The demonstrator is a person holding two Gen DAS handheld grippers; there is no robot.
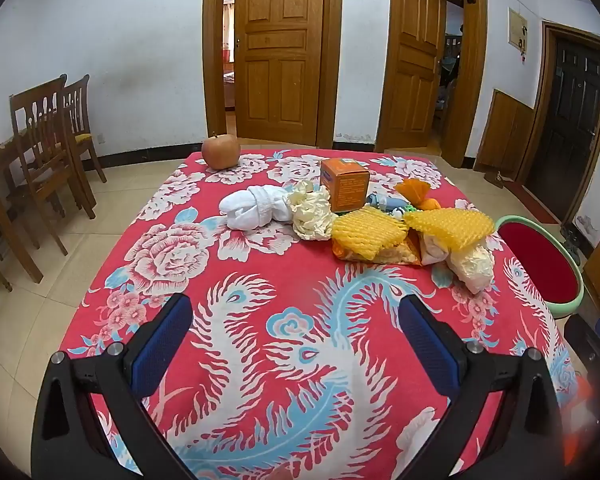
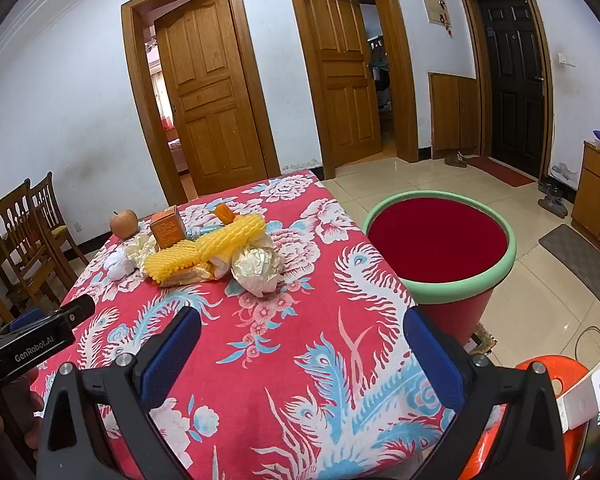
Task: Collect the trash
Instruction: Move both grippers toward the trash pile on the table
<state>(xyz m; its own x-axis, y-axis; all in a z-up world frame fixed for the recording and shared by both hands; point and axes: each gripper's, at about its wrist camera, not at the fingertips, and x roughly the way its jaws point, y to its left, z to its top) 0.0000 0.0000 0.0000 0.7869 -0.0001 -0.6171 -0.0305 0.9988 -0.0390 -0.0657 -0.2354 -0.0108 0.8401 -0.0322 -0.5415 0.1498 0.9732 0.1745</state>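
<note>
A heap of trash lies on the red flowered tablecloth (image 1: 260,280): yellow foam fruit nets (image 1: 366,236) (image 2: 208,248), crumpled cream paper (image 1: 312,216), a cream wrapper ball (image 2: 258,268) (image 1: 474,266), an orange box (image 1: 344,184) (image 2: 167,227) and a white cloth roll (image 1: 256,206) (image 2: 118,264). A red bin with a green rim (image 2: 440,240) (image 1: 540,264) stands beside the table's right edge. My left gripper (image 1: 296,344) is open and empty above the near cloth. My right gripper (image 2: 300,354) is open and empty near the table's right side, short of the heap.
An apple (image 1: 221,151) (image 2: 124,223) sits at the table's far left corner. Wooden chairs (image 1: 52,140) stand to the left. An orange stool (image 2: 556,408) is at the lower right. Wooden doors and a tiled floor lie beyond.
</note>
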